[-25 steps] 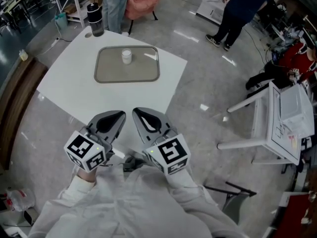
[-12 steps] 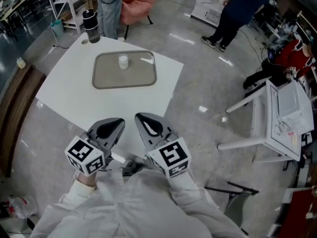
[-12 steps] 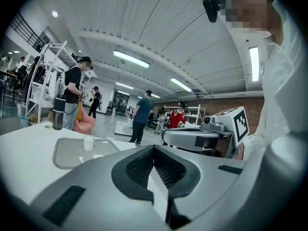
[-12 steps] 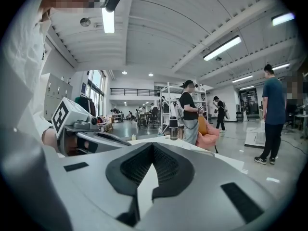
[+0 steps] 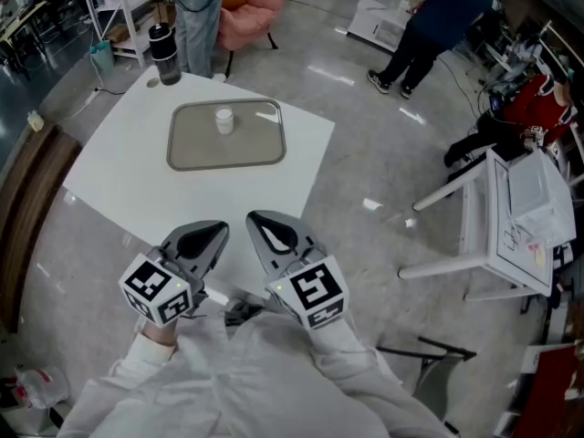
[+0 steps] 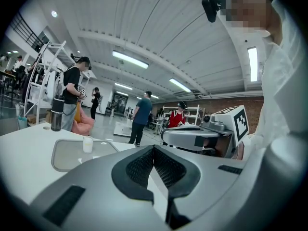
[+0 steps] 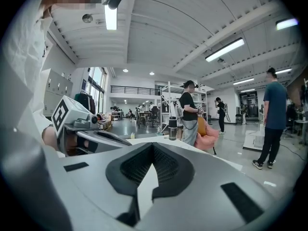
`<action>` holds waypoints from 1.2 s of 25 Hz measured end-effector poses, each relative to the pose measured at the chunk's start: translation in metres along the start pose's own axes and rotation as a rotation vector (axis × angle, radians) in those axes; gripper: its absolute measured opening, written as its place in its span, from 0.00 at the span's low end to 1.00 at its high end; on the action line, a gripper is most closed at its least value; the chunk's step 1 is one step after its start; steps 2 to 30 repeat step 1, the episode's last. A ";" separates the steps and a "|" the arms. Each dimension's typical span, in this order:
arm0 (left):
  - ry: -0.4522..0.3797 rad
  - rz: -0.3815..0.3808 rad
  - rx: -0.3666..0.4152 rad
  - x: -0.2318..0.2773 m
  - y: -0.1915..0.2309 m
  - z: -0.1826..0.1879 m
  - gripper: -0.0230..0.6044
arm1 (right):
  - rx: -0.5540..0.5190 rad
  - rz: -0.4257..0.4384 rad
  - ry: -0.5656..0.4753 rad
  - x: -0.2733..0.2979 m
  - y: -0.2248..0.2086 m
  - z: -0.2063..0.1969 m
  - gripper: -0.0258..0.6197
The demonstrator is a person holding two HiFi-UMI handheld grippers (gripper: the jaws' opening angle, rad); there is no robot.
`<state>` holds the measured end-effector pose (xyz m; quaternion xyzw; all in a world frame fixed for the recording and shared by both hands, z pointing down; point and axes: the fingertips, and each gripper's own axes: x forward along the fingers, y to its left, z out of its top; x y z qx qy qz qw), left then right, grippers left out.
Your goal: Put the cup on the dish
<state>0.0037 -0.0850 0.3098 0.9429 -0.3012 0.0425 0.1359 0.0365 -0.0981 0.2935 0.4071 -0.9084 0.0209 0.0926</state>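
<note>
Close to the person's chest, above the near edge of the white square bench (image 5: 109, 167), the left tool (image 5: 212, 234) and the right tool (image 5: 265, 229) are held side by side on white-sleeved arms (image 5: 164, 372), tips aimed away from the body. Each has its jaws pressed together with nothing between them. Well apart from both, the small white cup (image 5: 224, 119) stands upright on the grey rectangular dish (image 5: 192, 153), near its far rim
</note>
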 end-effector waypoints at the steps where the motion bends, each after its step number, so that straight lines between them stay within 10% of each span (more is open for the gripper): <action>1: 0.000 -0.001 0.000 0.001 -0.001 0.000 0.05 | -0.003 0.000 0.003 -0.001 0.000 0.000 0.06; 30: 0.000 -0.001 0.000 0.001 -0.001 0.000 0.05 | -0.003 0.000 0.003 -0.001 0.000 0.000 0.06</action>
